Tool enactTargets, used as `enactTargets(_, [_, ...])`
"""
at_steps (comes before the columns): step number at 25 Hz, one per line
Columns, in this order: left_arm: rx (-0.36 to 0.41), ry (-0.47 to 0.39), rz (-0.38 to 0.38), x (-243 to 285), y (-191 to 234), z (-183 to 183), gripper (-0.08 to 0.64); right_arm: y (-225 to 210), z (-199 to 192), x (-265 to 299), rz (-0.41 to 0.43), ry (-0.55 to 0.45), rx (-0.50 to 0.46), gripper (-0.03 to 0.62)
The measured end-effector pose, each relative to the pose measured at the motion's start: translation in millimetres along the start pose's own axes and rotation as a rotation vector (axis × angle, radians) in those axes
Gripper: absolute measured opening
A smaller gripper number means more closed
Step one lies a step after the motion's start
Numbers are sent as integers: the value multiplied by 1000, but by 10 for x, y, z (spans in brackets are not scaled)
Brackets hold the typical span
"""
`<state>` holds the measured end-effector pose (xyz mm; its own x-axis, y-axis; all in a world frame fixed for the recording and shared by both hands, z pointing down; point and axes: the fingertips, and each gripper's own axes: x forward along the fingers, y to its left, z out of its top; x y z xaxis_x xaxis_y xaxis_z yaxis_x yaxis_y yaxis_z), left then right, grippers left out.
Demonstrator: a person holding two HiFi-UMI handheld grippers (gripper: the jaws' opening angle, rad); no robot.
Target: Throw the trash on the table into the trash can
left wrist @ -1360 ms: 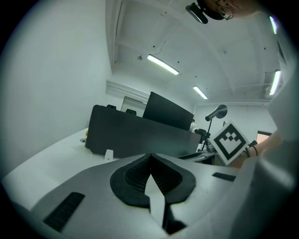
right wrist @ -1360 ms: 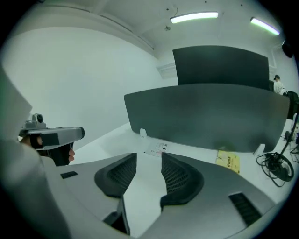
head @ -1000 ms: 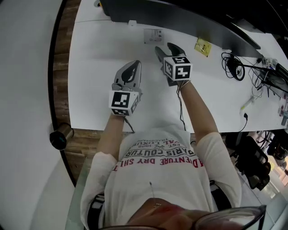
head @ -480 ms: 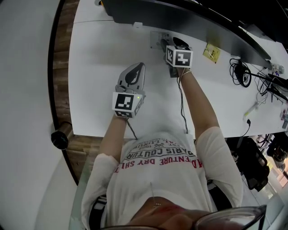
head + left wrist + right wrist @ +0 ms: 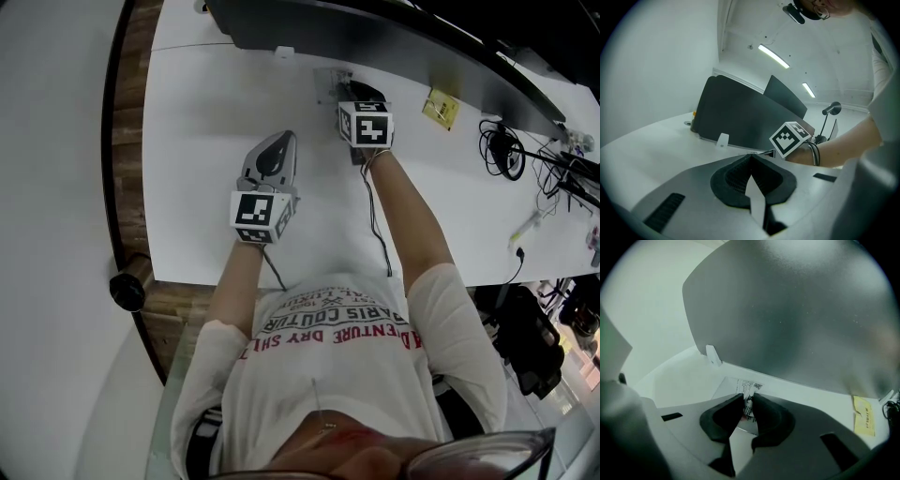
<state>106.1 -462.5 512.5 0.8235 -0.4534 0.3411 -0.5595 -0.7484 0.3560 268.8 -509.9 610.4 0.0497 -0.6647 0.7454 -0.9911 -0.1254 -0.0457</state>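
A printed white paper slip (image 5: 327, 81) (image 5: 739, 386) lies on the white table (image 5: 206, 112) near the dark screen. My right gripper (image 5: 345, 90) (image 5: 748, 400) points down at it. Its jaws have just been closing, and the slip's near edge is bunched up between the pads, so it is shut on the slip. A yellow note (image 5: 439, 108) (image 5: 863, 415) lies to the right. My left gripper (image 5: 280, 140) (image 5: 751, 158) hovers over bare table to the left, shut with nothing in it.
A dark screen (image 5: 375, 36) (image 5: 736, 122) runs along the table's far edge, with a small white clip (image 5: 284, 52) (image 5: 712, 355) in front of it. Black cables (image 5: 495, 145) lie at the right. A dark round container (image 5: 127, 291) stands on the floor at the left.
The right gripper moved away from me and down onto the paper slip, and its wide jaws closed on the slip's edge. The left gripper sank a little.
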Motion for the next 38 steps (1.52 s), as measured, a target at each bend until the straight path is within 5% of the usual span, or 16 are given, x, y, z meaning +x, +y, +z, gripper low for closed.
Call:
enactTargets(9, [-12, -6, 4, -86, -189, 63, 23, 17, -77, -295, 86, -22, 118, 34])
enactTargets(19, [45, -86, 107, -651, -942, 23, 23, 182, -129, -1348, 236, -156, 56, 28])
enactTargets(30, [11, -212, 348, -1640, -2015, -528, 23, 552, -958, -2575, 486, -188, -110, 28])
enactTargets(38, [-85, -244, 583, -2630, -2518, -1324, 23, 1250, -1814, -3193, 679, -129, -269, 28])
